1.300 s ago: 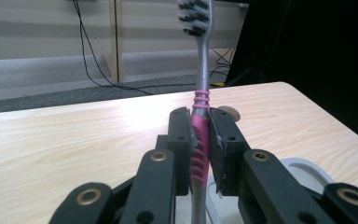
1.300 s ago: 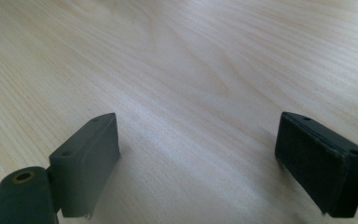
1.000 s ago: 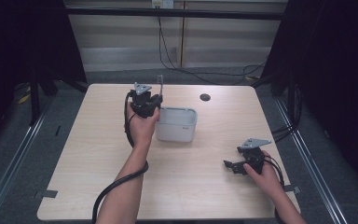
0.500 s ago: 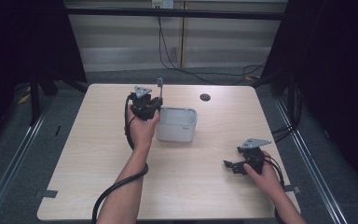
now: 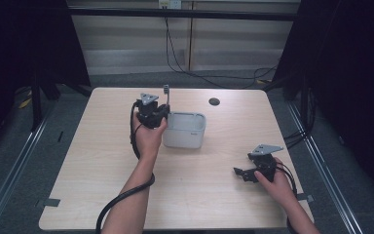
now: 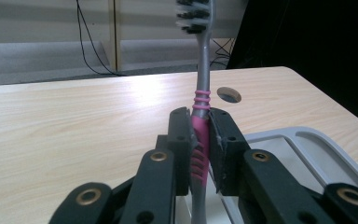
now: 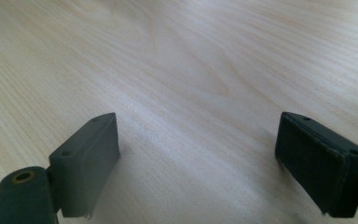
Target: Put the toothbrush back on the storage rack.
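a: high view first. the left gripper [image 5: 161,111] is up just beside the near-left corner of the grey tray [image 5: 197,141], with the toothbrush [image 5: 166,91] standing bristle-end up out of its jaws. the right gripper [image 5: 240,172] sits low over the table [image 5: 97,165], well apart from both.

b: so which step, would you say?

a: carrying the brush, i'd judge, either lifting it clear of the tray or about to set it in; i can't tell which. what i can see of the tray's inside looks bare.

b: left gripper view?

a: the left gripper [image 6: 199,131] has its jaws pinching the toothbrush [image 6: 203,88] on the pink grip, handle upright between the pads, bristles well above the tips. the tray's [image 6: 317,147] rim lies just right of the jaws and below them.

b: right gripper view?

a: the right gripper [image 7: 196,154] has its jaws spread wide with nothing between them but bare wood. next move likely calls for a steady pinch, so the brush doesn't swivel.
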Demonstrator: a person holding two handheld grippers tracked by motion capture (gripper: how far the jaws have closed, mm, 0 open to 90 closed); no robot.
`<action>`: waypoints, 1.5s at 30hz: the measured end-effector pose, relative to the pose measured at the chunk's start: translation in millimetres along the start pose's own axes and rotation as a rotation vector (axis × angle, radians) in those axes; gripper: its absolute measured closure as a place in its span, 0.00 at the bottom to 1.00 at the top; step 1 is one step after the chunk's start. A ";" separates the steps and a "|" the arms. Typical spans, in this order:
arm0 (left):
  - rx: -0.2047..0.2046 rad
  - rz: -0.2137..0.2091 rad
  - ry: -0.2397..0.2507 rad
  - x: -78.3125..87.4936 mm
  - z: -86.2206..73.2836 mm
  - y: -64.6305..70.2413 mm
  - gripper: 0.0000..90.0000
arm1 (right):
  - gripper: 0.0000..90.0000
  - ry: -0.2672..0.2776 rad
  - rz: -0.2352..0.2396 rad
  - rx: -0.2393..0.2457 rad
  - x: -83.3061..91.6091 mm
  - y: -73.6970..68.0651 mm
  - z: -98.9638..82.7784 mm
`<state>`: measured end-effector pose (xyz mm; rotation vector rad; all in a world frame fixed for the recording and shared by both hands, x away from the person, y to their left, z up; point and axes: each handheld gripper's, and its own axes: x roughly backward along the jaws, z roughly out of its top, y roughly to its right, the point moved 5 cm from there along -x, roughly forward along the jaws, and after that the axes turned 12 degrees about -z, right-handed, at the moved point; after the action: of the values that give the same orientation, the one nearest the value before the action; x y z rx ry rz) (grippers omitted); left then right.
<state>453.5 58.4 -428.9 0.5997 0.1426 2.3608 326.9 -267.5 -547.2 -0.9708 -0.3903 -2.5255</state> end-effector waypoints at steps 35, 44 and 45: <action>-0.009 -0.003 -0.062 0.6 -21.6 3.7 0.89 | 0.14 0.004 0.001 0.003 -0.4 0.1 0.4; -0.018 0.003 -0.079 0.1 -23.9 4.2 0.89 | 0.14 0.004 0.001 0.004 -0.4 0.2 0.4; -0.019 0.005 -0.079 0.2 -24.1 4.0 0.89 | 0.14 0.004 0.001 0.004 -0.5 0.2 0.4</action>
<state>440.0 56.9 -449.2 0.6840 0.0833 2.3366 327.5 -267.4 -547.3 -0.9640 -0.3931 -2.5250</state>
